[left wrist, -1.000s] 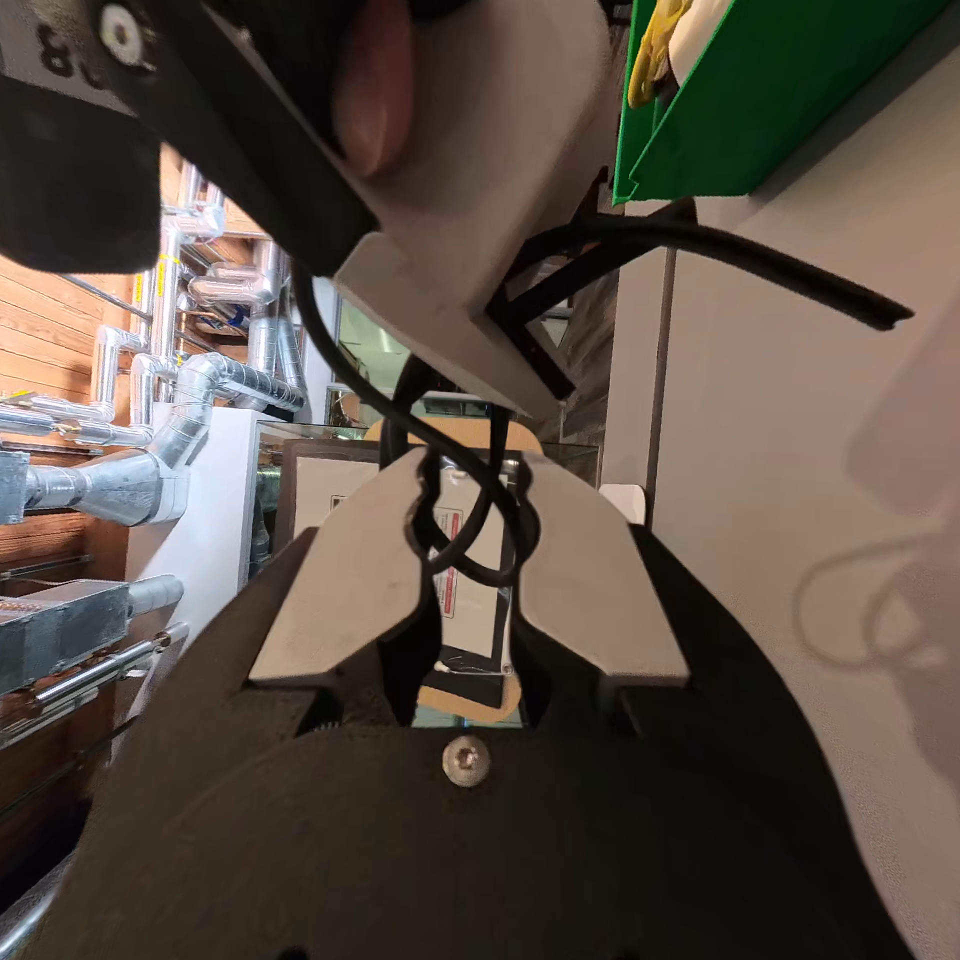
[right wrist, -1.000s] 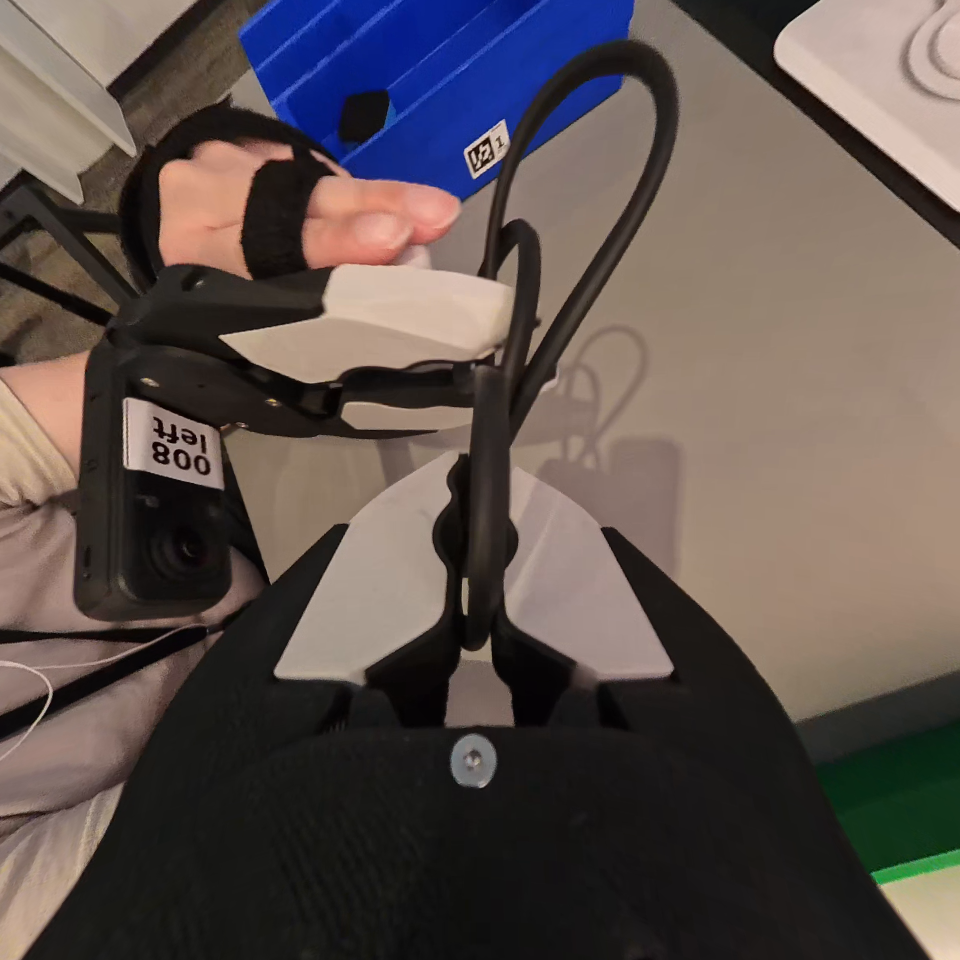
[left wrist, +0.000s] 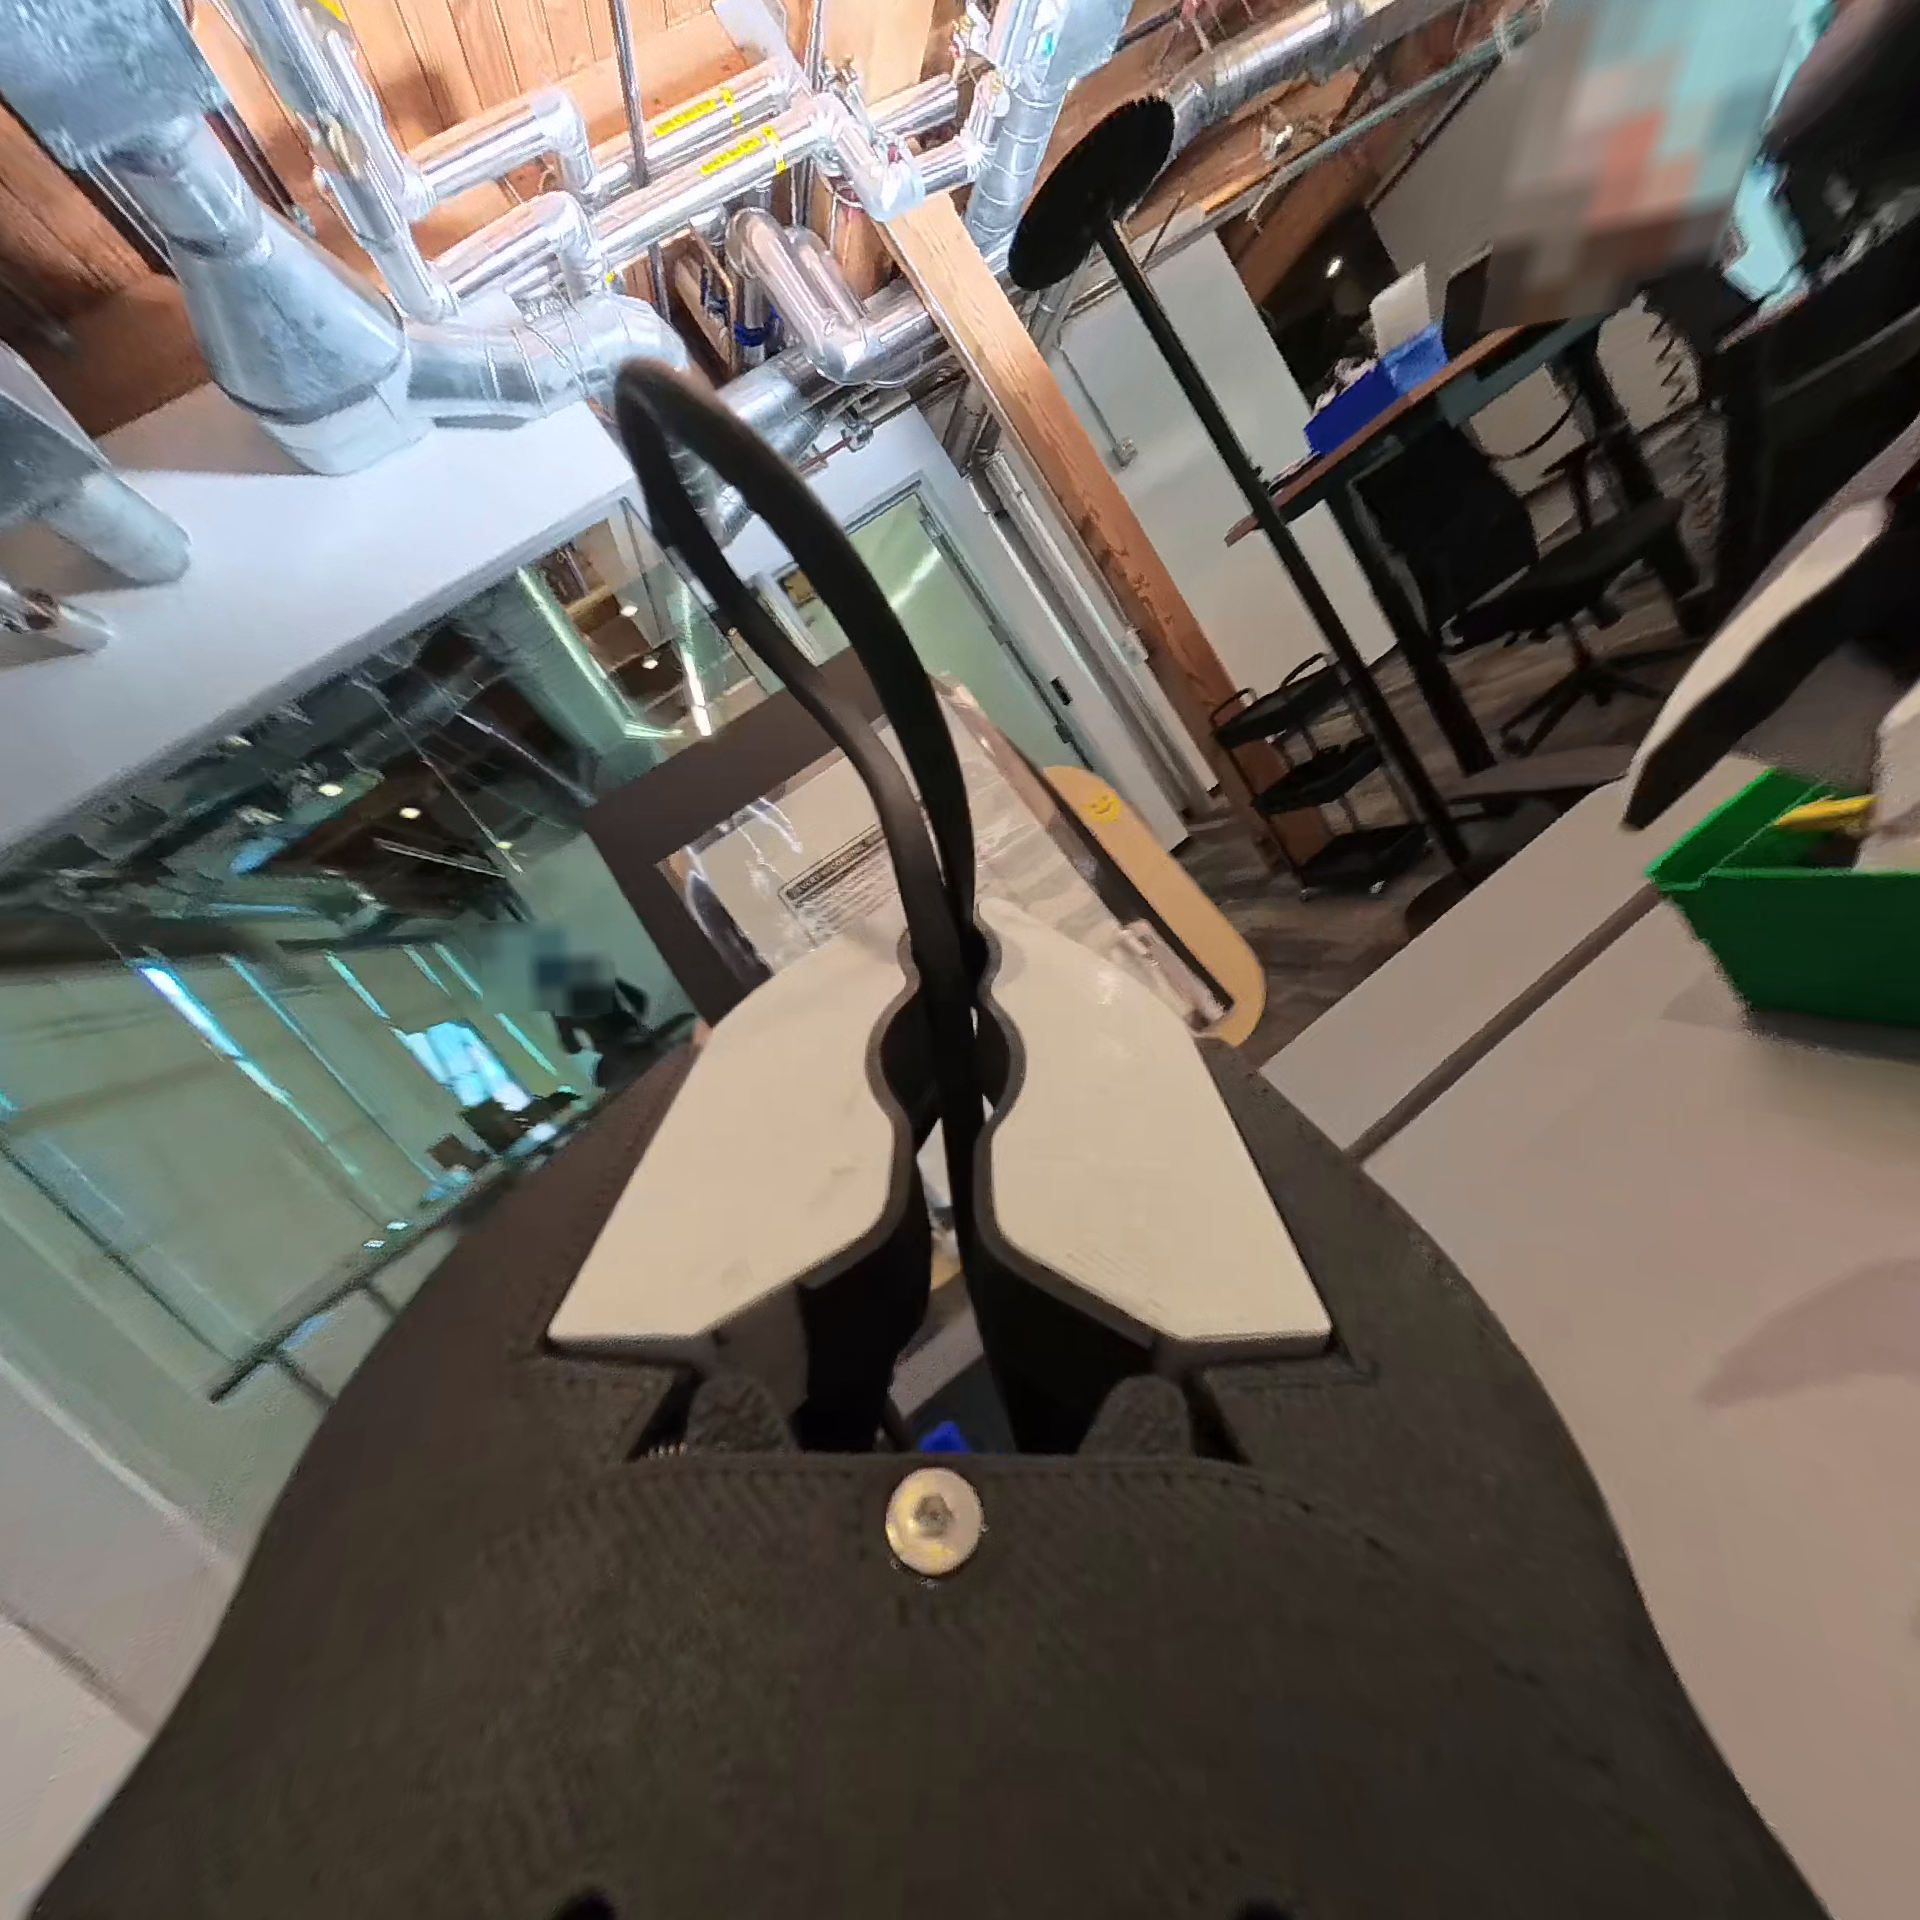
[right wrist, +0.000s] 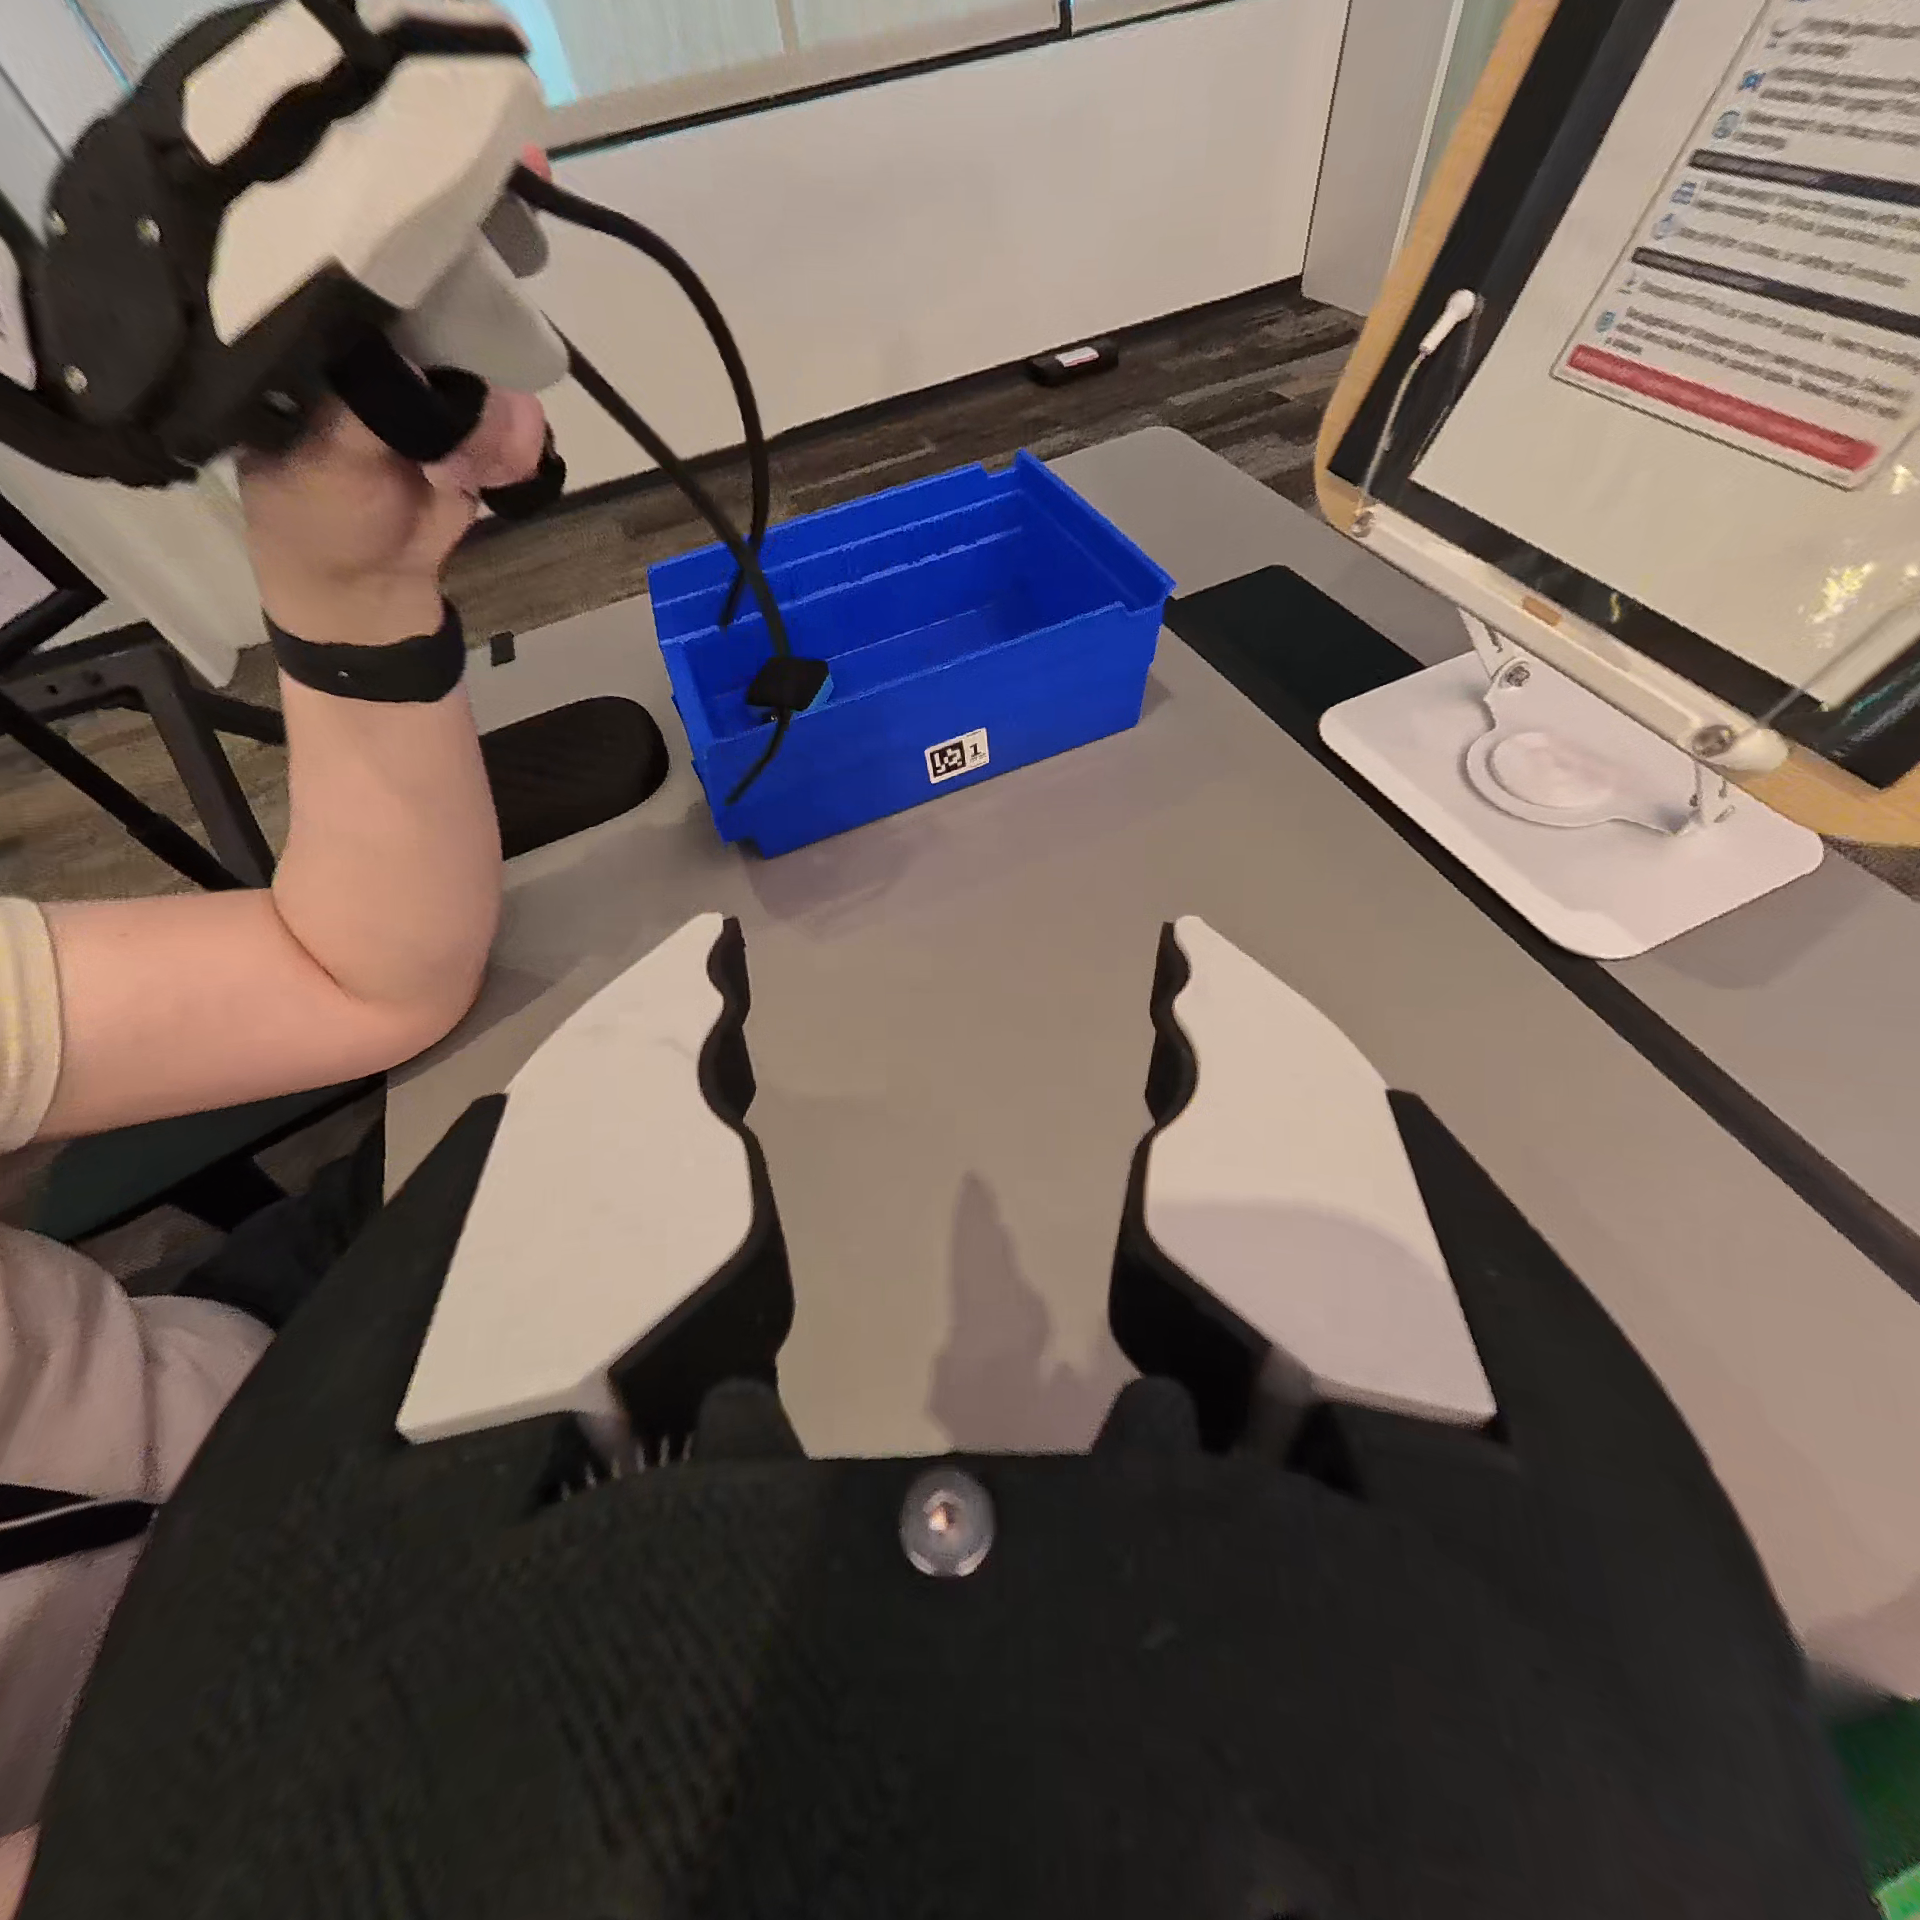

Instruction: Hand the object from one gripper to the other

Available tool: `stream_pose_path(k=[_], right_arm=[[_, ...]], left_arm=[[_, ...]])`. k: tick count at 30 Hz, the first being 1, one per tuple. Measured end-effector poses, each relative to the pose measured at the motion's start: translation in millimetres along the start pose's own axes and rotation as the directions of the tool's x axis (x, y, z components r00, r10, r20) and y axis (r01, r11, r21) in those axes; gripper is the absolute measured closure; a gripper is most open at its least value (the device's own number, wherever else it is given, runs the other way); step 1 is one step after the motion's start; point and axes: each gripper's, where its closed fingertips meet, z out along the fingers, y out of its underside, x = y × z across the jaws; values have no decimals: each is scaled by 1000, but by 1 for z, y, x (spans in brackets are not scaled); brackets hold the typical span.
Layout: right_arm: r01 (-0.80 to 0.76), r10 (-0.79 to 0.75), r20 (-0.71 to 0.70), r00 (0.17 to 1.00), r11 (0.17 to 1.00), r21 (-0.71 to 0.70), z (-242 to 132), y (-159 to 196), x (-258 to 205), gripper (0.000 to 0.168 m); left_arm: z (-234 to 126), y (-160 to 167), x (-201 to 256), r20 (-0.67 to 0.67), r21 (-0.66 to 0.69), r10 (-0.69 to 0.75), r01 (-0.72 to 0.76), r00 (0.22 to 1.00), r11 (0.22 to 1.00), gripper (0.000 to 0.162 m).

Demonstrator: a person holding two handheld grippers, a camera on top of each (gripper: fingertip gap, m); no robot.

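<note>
While the left tongs [left wrist: 945, 997] clench the black cord [left wrist: 831, 665] (looped), the right tongs [right wrist: 951, 971] gape, released.

The black cable [left wrist: 914, 831] disappears between the left gripper's fingers [left wrist: 790, 1132].

Grey table [right wrist: 1039, 1039], white wall [right wrist: 935, 208], ceiling pipes [left wrist: 499, 239]

An office-like workspace: exposed ceiling ducts [left wrist: 312, 312], glass partitions [left wrist: 260, 935], desks [left wrist: 1455, 416], an office chair [left wrist: 1558, 582].
</note>
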Motion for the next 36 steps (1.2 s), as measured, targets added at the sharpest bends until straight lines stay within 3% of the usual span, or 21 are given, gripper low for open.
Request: stream_pose_path(k=[1, 6, 9, 12, 15, 20, 24, 28, 30, 34, 36], right_arm=[[21, -20, 11, 1000, 1000, -8, 5, -1, -4, 93], [234, -224, 173, 959, 971, -38, 41, -1, -44, 93], [394, -412, 311, 857, 911, 120, 67, -14, -80, 93], [336, -419, 450, 789, 907, 256, 80, -30, -113, 92], [241, -381, 543, 748, 919, 313, 79, -44, -139, 89], [384, -507, 280, 815, 836, 392, 67, -67, -131, 91], [442, -465, -89, 881, 739, 509, 29, -111, -108, 97], [607, -444, -414, 795, 603, 518, -9, -130, -100, 103], [672, -473, -480, 739, 574, 468, -15, -128, -103, 114], [687, -500, -494, 711, 645, 335, -10, -115, -91, 119], [690, -540, -449, 712, 658, 303, -8, -106, -91, 154]], left_arm=[[-4, -4, 0, -21, 7, -43, 43, 999, 999, 160], [-23, -25, 14, -118, 30, -99, 103, 988, 994, 160], [-37, -45, 40, -268, 77, -130, 156, 954, 985, 160], [-46, -57, 57, -363, 94, -137, 182, 922, 979, 161], [-42, -53, 56, -328, 68, -124, 155, 937, 986, 161], [-39, -38, 60, -351, 25, -86, 101, 932, 995, 161], [-38, -32, 71, -411, 0, -76, 83, 908, 997, 160], [-38, -21, 93, -485, -20, -15, 6, 874, 1000, 160], [-35, -20, 105, -515, -19, -3, -8, 857, 1000, 161], [-37, -20, 128, -587, 7, 36, -40, 809, 999, 160], [-39, -20, 136, -606, 18, 56, -57, 793, 998, 161]])
